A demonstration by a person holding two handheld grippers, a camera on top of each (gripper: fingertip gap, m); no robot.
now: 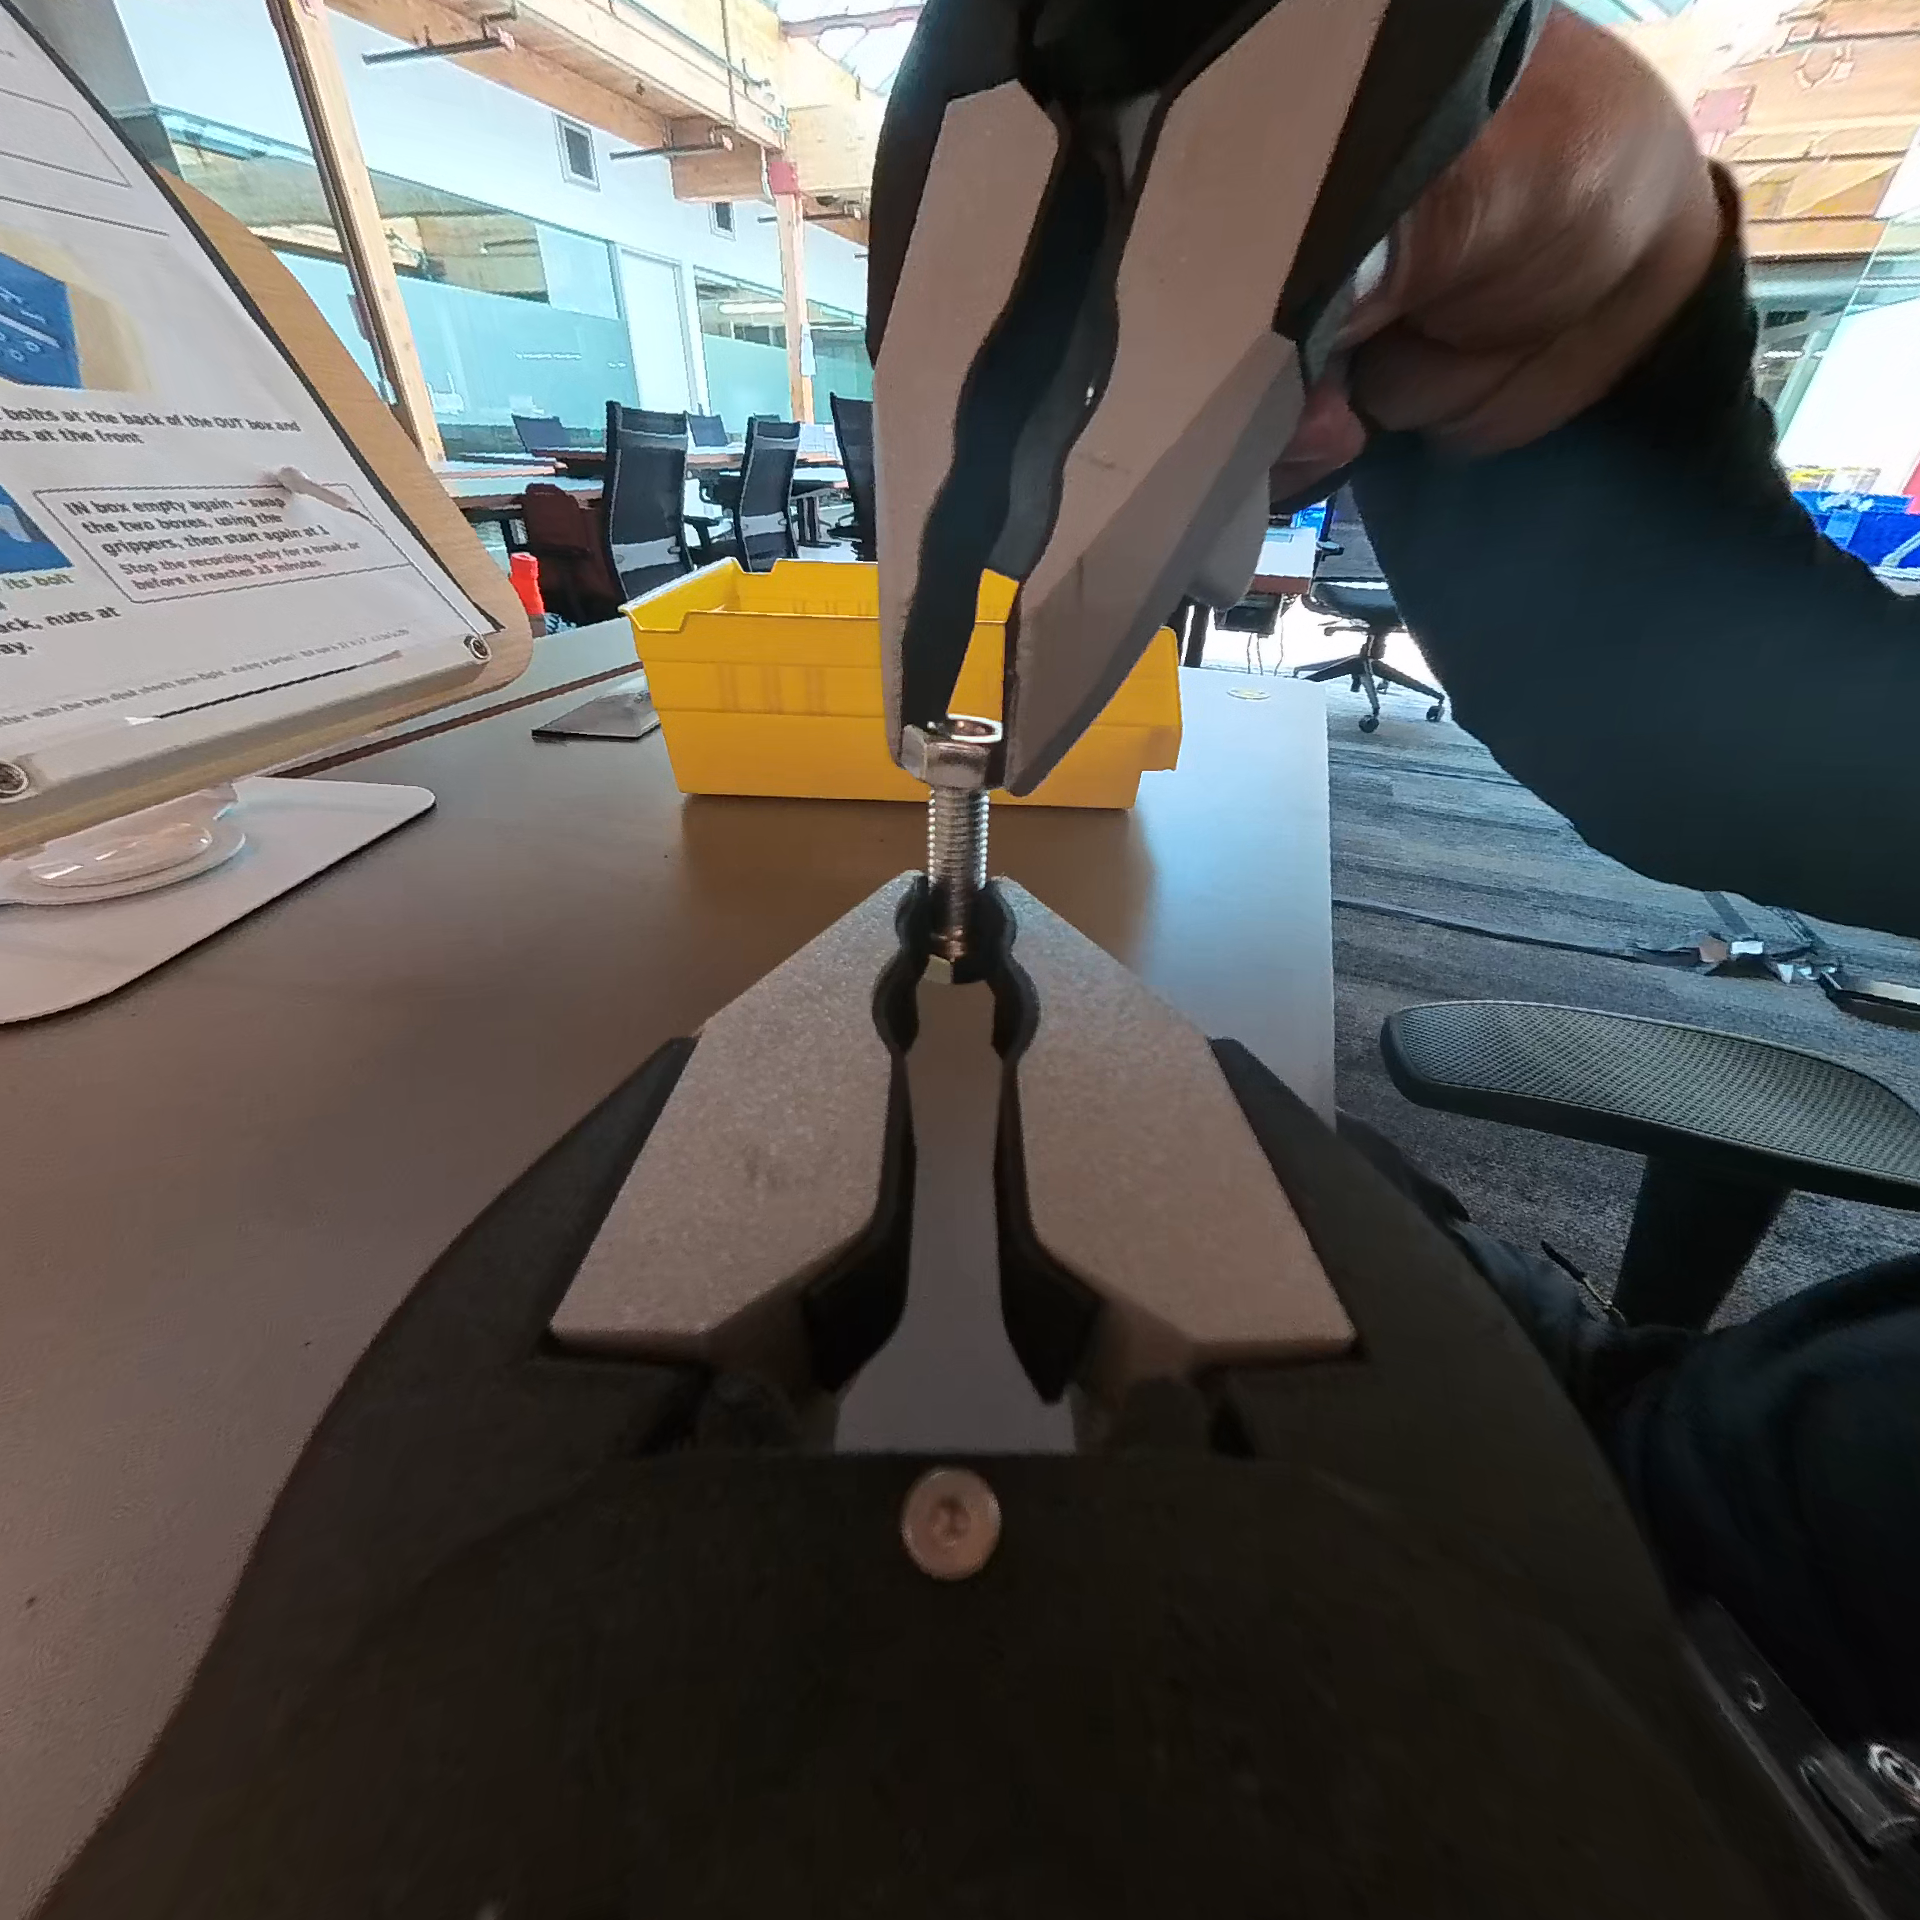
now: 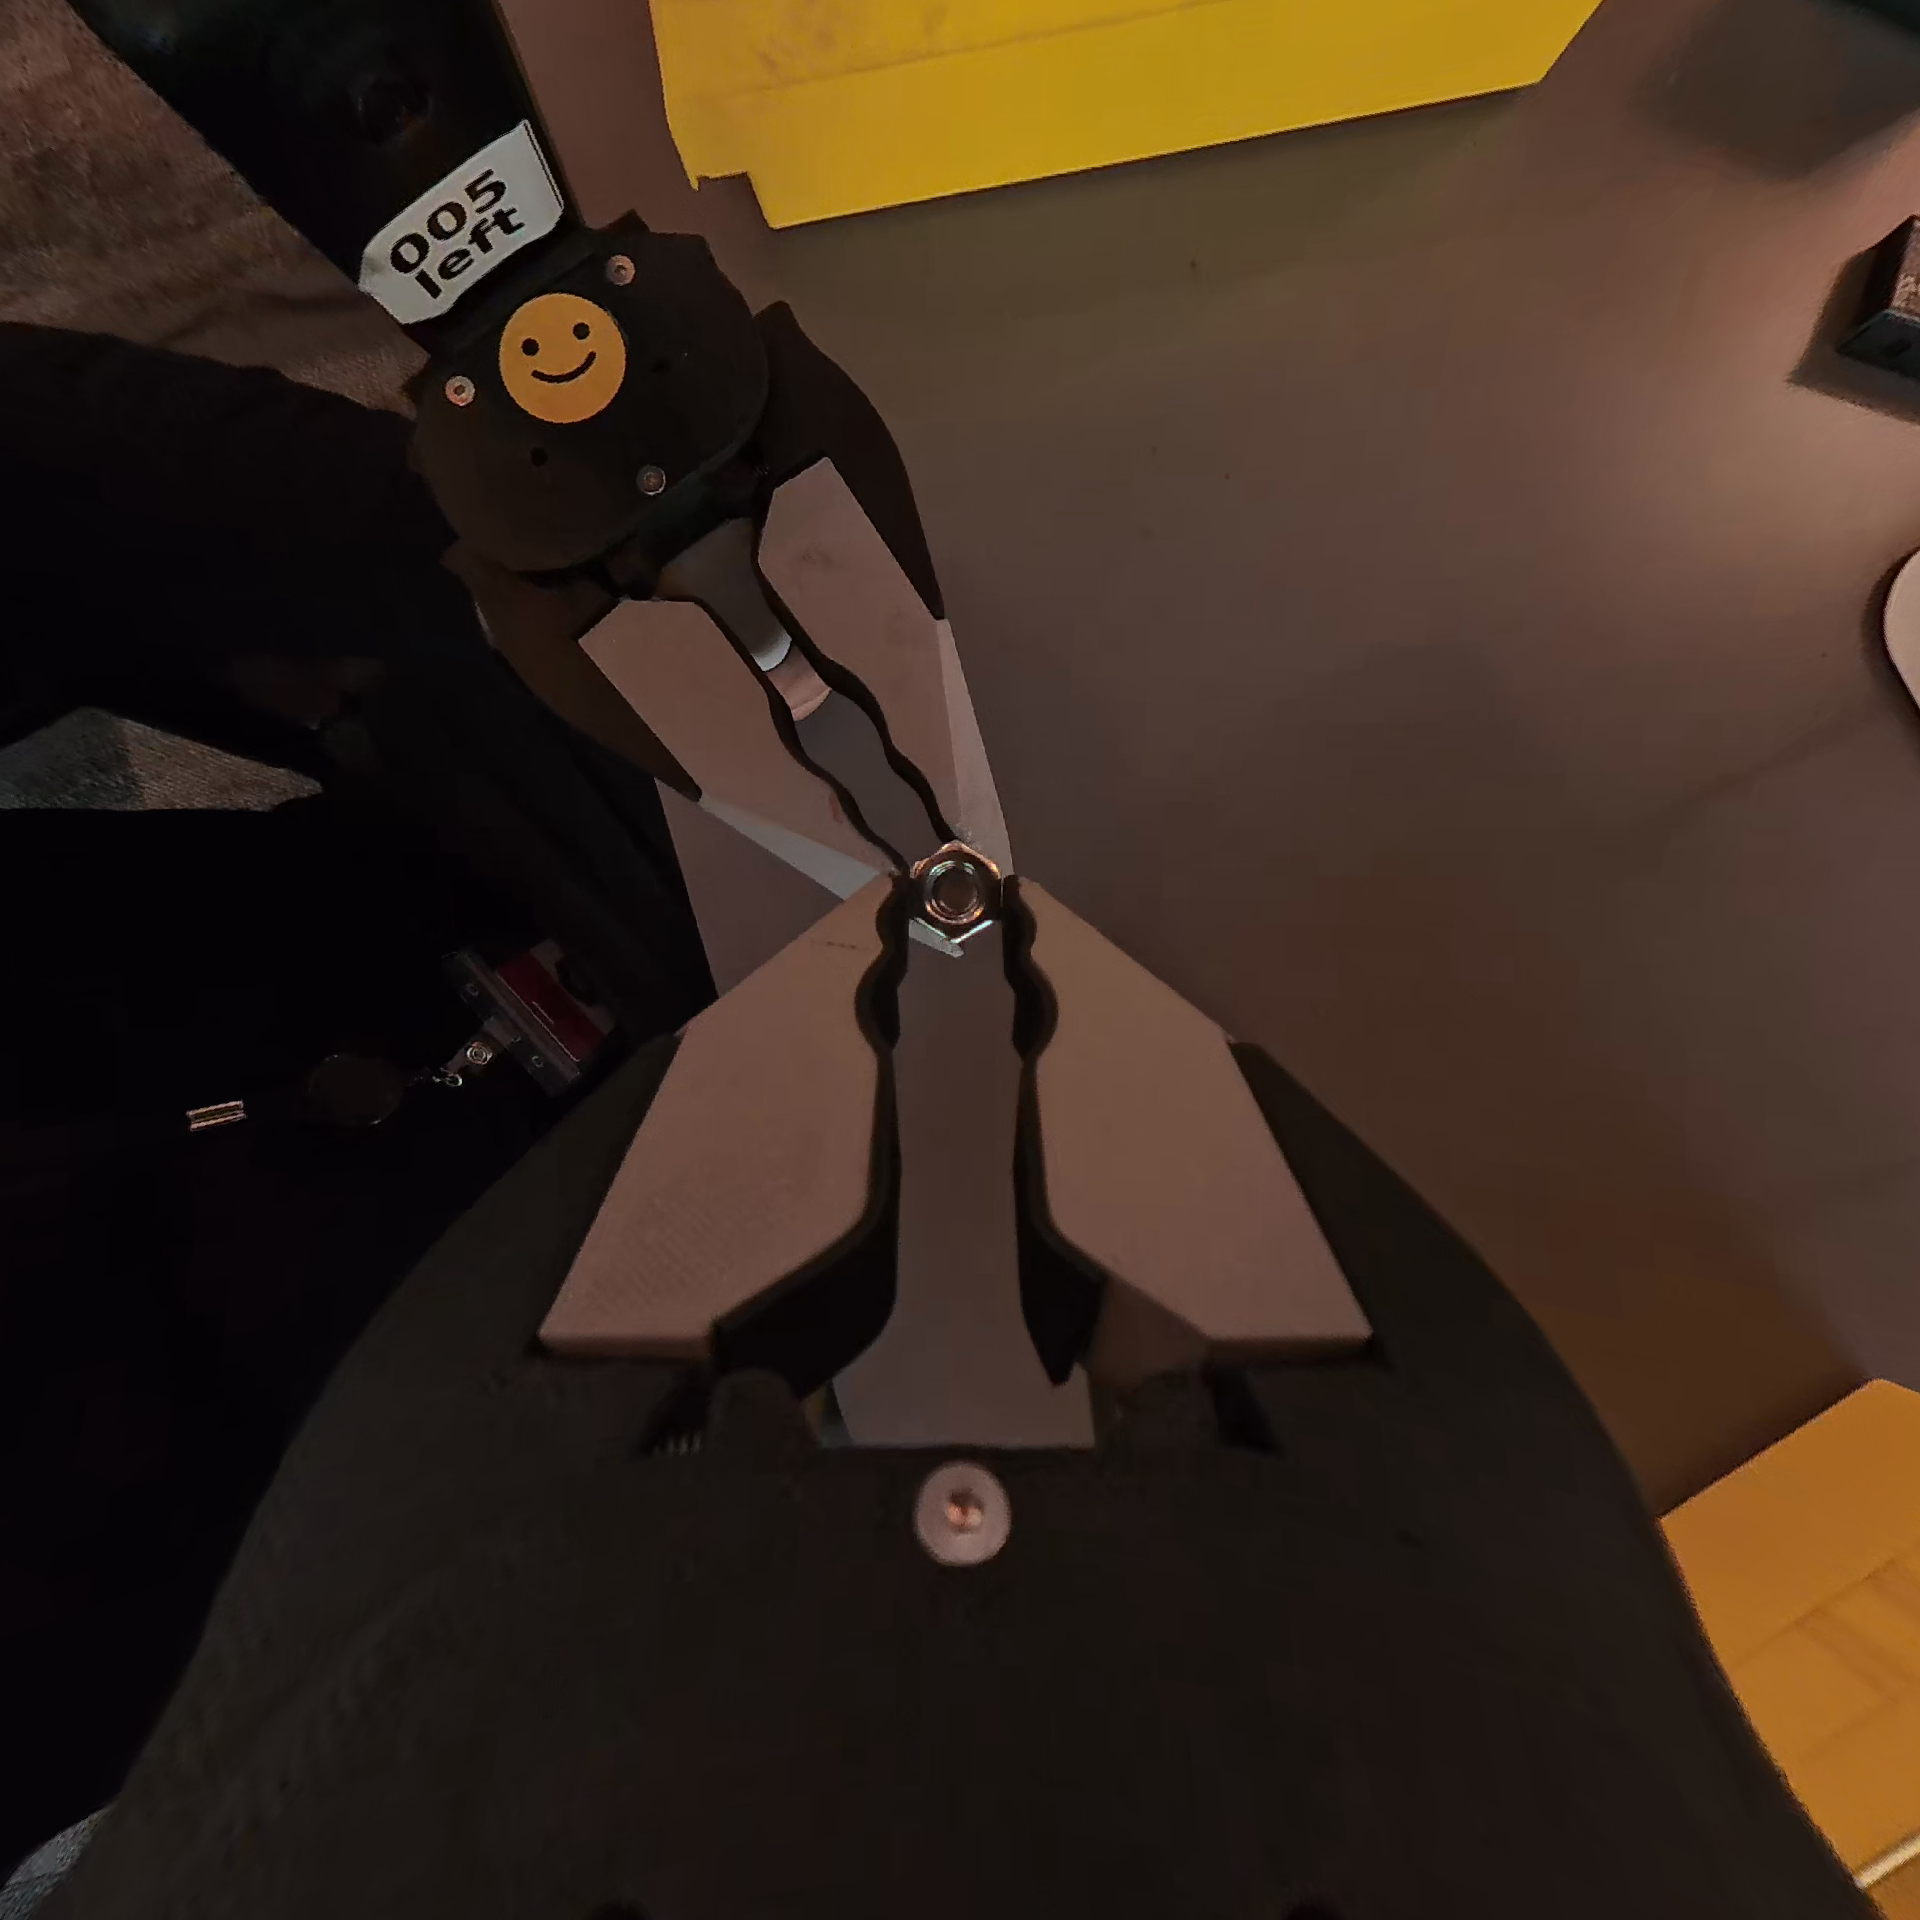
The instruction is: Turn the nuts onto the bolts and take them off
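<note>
My left claw (image 1: 951, 951) pinches bolt (image 1: 951, 842) upright; right claw (image 1: 951, 753) clamps nut (image 1: 943, 756) at its top, above worktop (image 1: 416, 1039).

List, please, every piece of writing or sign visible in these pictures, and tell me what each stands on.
I don't quote writing; here is where it stands.
White printed sheet on the wooden stand: several lines of text, plus blue pictures.
White label on the left gripper: one short printed marking.
Round yellow sticker beside it: a smiling face, no words.
</note>
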